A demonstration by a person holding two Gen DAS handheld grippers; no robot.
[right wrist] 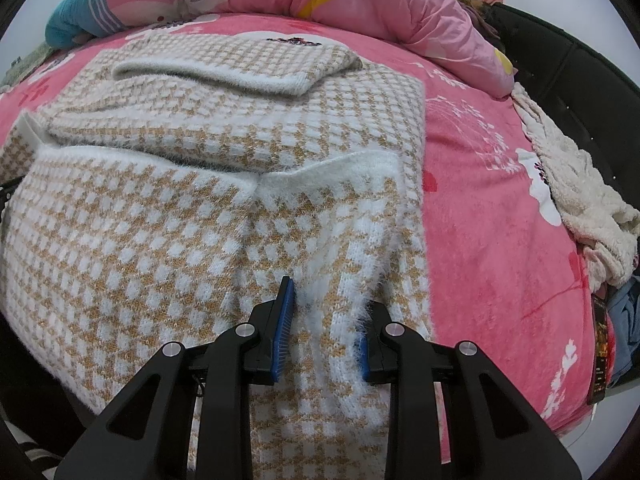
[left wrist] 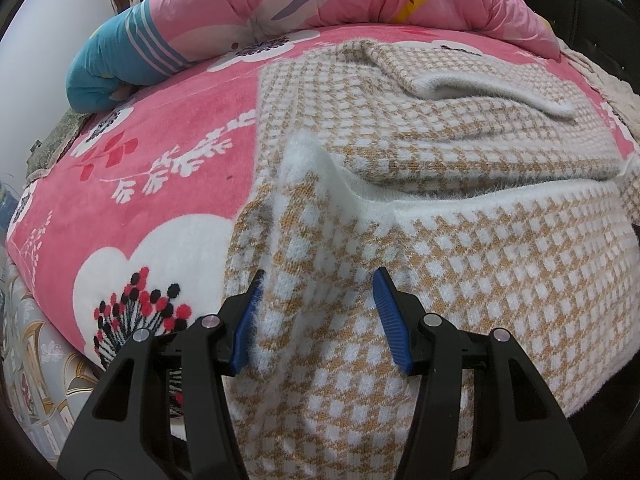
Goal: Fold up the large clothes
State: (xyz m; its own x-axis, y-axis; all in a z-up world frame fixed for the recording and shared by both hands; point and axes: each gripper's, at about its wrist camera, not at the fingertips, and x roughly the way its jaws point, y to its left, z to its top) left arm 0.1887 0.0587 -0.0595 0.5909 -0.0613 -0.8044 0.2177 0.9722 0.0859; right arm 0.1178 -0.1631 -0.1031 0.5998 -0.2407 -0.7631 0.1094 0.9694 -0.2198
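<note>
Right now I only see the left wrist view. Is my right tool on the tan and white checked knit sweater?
Observer: Yes. The right tool straddles a raised ridge of the tan and white checked knit sweater near its right edge. I cannot tell whether it is pinching.
Operator: What lies right of that edge?
Observer: A stretch of pink floral fleece blanket, then a crumpled cream fluffy garment along the bed's side.
Operator: Anything beyond that?
Observer: Some grey-blue cloth sits at the near right corner.
</note>
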